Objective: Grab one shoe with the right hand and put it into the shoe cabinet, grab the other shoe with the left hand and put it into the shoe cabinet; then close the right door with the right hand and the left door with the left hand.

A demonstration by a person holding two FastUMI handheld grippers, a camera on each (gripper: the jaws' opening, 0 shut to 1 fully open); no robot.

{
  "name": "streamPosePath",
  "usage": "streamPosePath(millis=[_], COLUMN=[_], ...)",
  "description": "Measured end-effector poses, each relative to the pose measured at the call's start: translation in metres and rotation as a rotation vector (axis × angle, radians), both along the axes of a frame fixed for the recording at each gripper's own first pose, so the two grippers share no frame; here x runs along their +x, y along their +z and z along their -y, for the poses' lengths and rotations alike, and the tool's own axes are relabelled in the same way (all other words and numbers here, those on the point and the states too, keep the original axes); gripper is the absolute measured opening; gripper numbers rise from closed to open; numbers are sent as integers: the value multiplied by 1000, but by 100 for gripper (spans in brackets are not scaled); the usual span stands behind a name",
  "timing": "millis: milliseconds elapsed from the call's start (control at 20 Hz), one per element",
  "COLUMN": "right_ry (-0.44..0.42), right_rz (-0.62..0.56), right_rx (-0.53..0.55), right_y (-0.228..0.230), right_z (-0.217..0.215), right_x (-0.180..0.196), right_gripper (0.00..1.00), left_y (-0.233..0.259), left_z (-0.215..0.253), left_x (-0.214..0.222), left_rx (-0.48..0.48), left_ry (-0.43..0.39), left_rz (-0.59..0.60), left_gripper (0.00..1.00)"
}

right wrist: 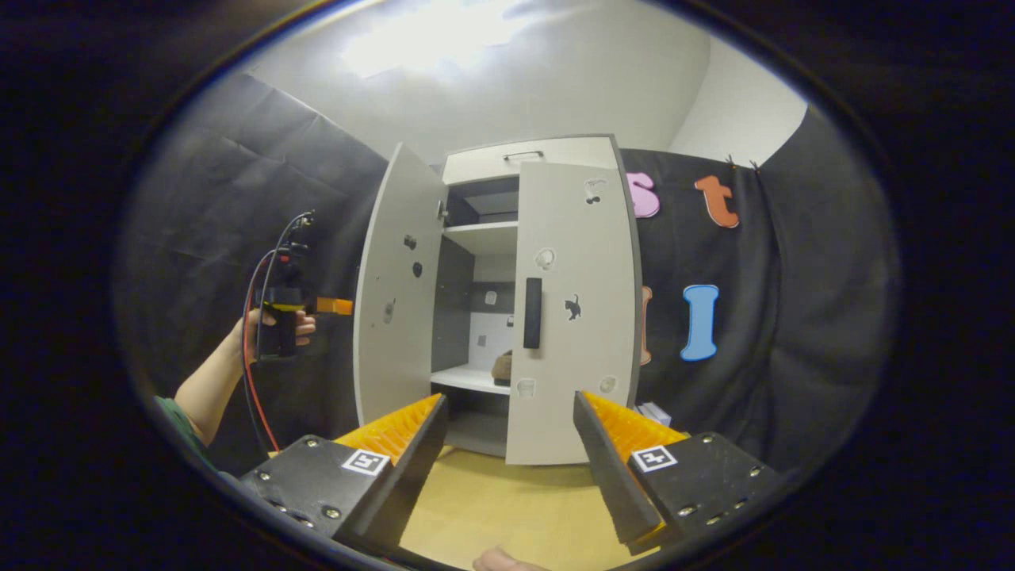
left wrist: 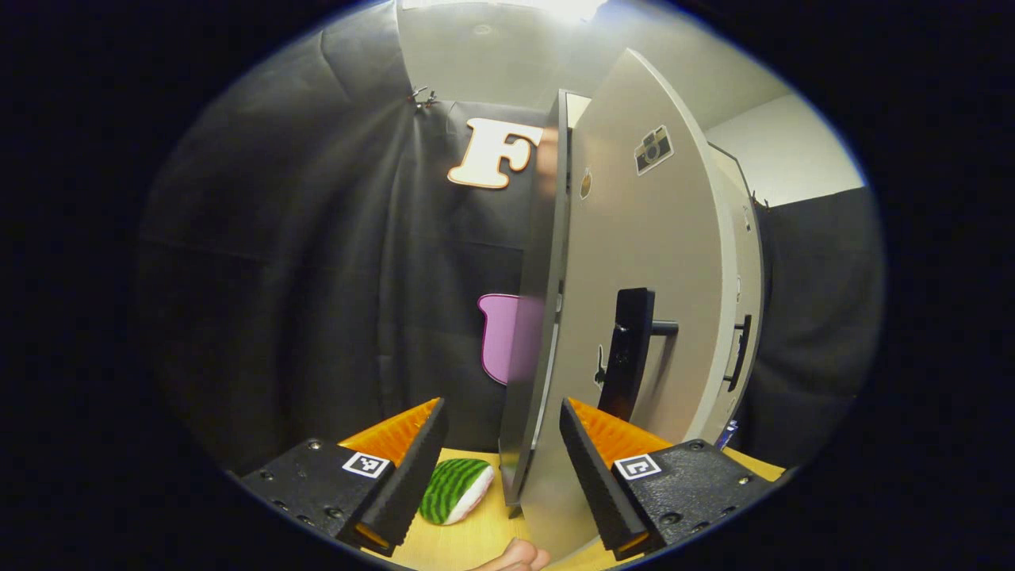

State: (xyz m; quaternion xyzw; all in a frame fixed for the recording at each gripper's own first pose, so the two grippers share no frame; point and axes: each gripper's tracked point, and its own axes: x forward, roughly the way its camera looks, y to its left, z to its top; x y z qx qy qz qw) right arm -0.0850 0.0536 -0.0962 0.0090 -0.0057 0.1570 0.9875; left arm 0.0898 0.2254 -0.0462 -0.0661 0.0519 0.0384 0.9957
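In the right gripper view a hand (right wrist: 273,321) holds the left tongs (right wrist: 337,305) beside the flat grey left door (right wrist: 396,293), their spread unclear there; the left gripper view shows them spread. A shoe (right wrist: 501,367) sits on the cabinet (right wrist: 492,238) shelf. Right door (right wrist: 571,309) nearly shut; right tongs (right wrist: 507,444) spread over the wooden table (right wrist: 507,507).

Left view hugs cabinet (left wrist: 634,262); right faces it farther back.

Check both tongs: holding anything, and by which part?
Nothing is held. The left tongs are open, with the left door's edge between the fingers but not clamped. The right tongs are open and empty.
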Motion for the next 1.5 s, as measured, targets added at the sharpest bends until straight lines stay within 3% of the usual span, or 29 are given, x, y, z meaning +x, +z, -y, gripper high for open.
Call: streamPosePath(millis=[100, 150, 200, 400, 450, 500, 650, 850, 1500], right_ry=[-11, -14, -21, -53, -58, -60, -68, -95, -151], right_rz=[5, 6, 4, -8, -11, -14, -20, -22, -50], right_rx=[17, 26, 34, 43, 47, 52, 67, 69, 120], right_y=[2, 3, 2, -3, -4, -6, -6, -9, -19], right_z=[3, 4, 7, 21, 23, 25, 33, 44, 63], right_x=[0, 1, 3, 12, 13, 15, 18, 24, 42], right_gripper=[95, 95, 95, 93, 95, 95, 95, 93, 93], left_y=[-3, -3, -2, 0, -2, -4, -7, -9, -32], left_z=[10, 17, 23, 44, 49, 52, 52, 64, 153], left_x=[-1, 0, 1, 7, 9, 10, 17, 24, 54], left_rx=[-25, -28, -13, 28, 28, 33, 77, 64, 45], left_ry=[-12, -20, -32, -62, -62, -57, -39, -64, -157], left_rz=[-18, -18, -17, -13, -10, -19, -30, -41, -131], left_gripper=[83, 94, 88, 88, 83, 88, 88, 88, 89])
